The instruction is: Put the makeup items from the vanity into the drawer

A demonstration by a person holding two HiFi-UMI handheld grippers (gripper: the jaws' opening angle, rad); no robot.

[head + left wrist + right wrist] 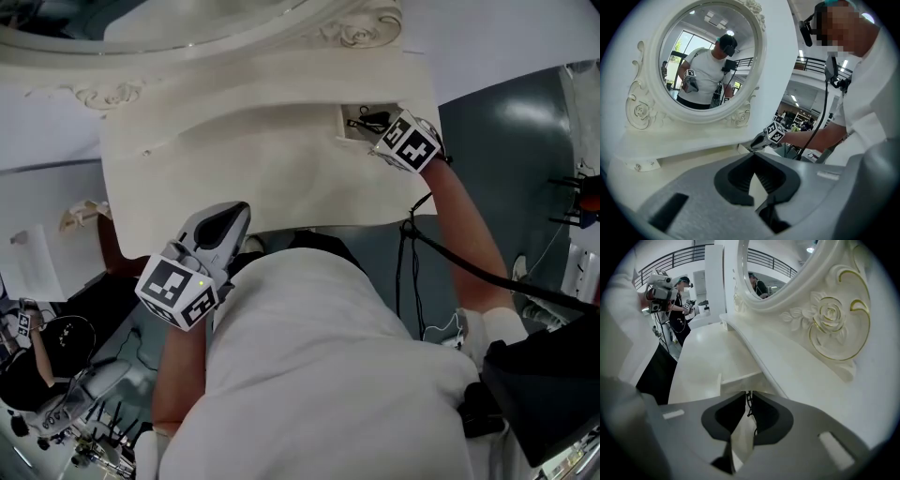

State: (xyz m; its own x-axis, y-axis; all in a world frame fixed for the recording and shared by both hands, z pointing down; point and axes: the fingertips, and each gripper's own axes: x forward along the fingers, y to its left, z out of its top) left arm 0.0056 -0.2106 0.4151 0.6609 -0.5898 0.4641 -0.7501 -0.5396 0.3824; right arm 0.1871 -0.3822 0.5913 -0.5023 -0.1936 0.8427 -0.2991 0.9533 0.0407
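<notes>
The drawer [348,116] stands open at about 2 o'clock on the white vanity top [234,178], a small pale box set into the surface under the carved mirror frame [361,33]. Inside it lies a dark wiry item [372,120], thin and looped; what it is exactly is too small to tell. The right gripper [386,134] reaches in from 4 o'clock, its marker cube just outside the drawer's right wall and its nose down in the opening. In the right gripper view its jaws are drawn almost together, leaving only a narrow slit at the tips, and the dark wiry strand runs down that slit, pinched between the pads, with the pale drawer wall right behind.

Over at 7 o'clock, the left gripper [234,217] hangs at the vanity's front edge, well apart from the drawer. The left gripper view shows its jaws pressed together at the tips with nothing between them, pointing across the vanity top toward the oval mirror [705,56] and, at 2 o'clock, the far-off right gripper.
</notes>
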